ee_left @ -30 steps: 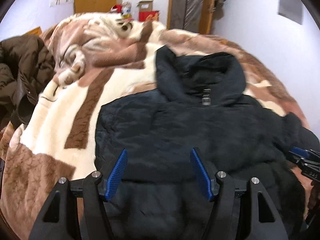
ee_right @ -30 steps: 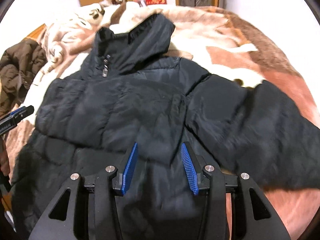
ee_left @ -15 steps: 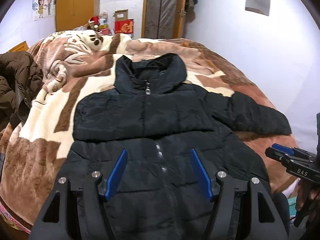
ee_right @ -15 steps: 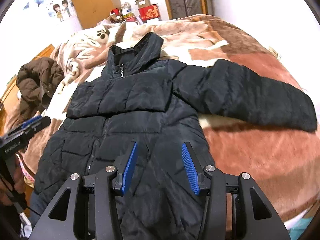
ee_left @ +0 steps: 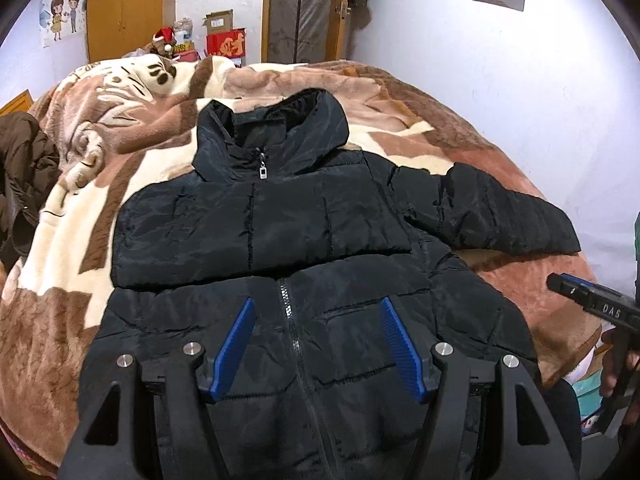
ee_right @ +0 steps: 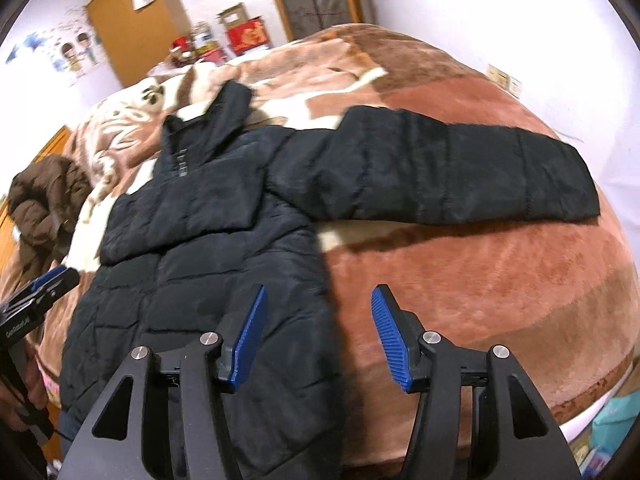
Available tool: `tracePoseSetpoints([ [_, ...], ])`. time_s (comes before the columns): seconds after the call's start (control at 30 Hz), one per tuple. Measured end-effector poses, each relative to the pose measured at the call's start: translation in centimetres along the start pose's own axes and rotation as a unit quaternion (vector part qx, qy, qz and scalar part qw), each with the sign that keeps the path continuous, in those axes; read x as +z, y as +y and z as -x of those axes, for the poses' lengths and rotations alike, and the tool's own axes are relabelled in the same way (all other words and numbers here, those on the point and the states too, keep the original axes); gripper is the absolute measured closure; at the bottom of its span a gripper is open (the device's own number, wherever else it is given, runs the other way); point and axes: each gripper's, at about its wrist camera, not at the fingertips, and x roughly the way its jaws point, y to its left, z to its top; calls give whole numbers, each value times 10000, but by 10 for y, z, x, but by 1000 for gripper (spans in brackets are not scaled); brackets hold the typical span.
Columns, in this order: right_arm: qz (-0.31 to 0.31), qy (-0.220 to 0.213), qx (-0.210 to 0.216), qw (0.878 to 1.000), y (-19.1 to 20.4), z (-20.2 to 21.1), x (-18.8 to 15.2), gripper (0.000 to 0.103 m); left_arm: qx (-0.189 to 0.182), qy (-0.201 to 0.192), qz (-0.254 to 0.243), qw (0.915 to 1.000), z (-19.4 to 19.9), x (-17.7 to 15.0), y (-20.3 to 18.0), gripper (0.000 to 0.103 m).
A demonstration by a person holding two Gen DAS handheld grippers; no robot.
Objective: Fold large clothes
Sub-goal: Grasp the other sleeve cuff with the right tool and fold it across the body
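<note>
A black puffer jacket [ee_left: 304,240] lies front up on the bed, zipped, collar at the far end. Its left sleeve is folded across the chest; the other sleeve [ee_right: 448,176] stretches out flat to the right. My left gripper [ee_left: 316,320] is open and empty, held above the jacket's lower front over the zipper. My right gripper [ee_right: 316,312] is open and empty above the jacket's right hem edge and the blanket. The right gripper also shows at the right edge of the left wrist view [ee_left: 592,304]; the left gripper shows at the left edge of the right wrist view [ee_right: 36,296].
A brown, cream and pink plush blanket [ee_left: 80,220] covers the bed. A brown jacket [ee_left: 20,184] is heaped at the bed's left side, also in the right wrist view [ee_right: 44,208]. Boxes [ee_left: 224,40] and a wooden door stand beyond the bed. A white wall is on the right.
Both grippers have pulled back and up from the jacket. The right gripper has swung right, toward the outstretched sleeve, and has opened wider. The jacket lies as before.
</note>
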Motion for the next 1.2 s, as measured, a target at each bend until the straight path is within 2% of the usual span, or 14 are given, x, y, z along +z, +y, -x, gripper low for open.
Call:
tracePoseSetpoints([
  [0.2, -599, 75, -299, 9977, -51, -28, 16, 47, 28, 232, 9, 9997, -47, 13, 11, 36],
  [0.3, -1048, 114, -390, 9937, -86, -43, 25, 40, 86, 275, 12, 9996, -66, 21, 18, 36],
  [0.5, -1983, 124, -559, 9785, -151, -70, 35, 40, 165, 319, 164, 9992, -95, 33, 35, 36],
  [0.73, -2592, -357, -410, 9643, -191, -80, 47, 40, 253, 443, 265, 9983, -118, 33, 46, 36],
  [0.87, -2700, -600, -540, 9595, -196, -81, 50, 40, 311, 521, 345, 9976, -127, 33, 52, 36],
  [0.9, -2718, -642, -573, 9585, -196, -80, 50, 41, 327, 530, 356, 9974, -128, 33, 54, 36],
  [1.03, -2745, -707, -722, 9563, -198, -71, 54, 79, 357, 532, 418, 9971, -125, 34, 60, 36],
  [1.13, -2533, -773, -705, 9617, -185, -57, 64, 87, 353, 491, 487, 9970, -117, 34, 64, 36],
  [1.2, -2348, -898, -631, 9658, -170, -45, 75, 88, 364, 446, 508, 9970, -111, 35, 66, 36],
])
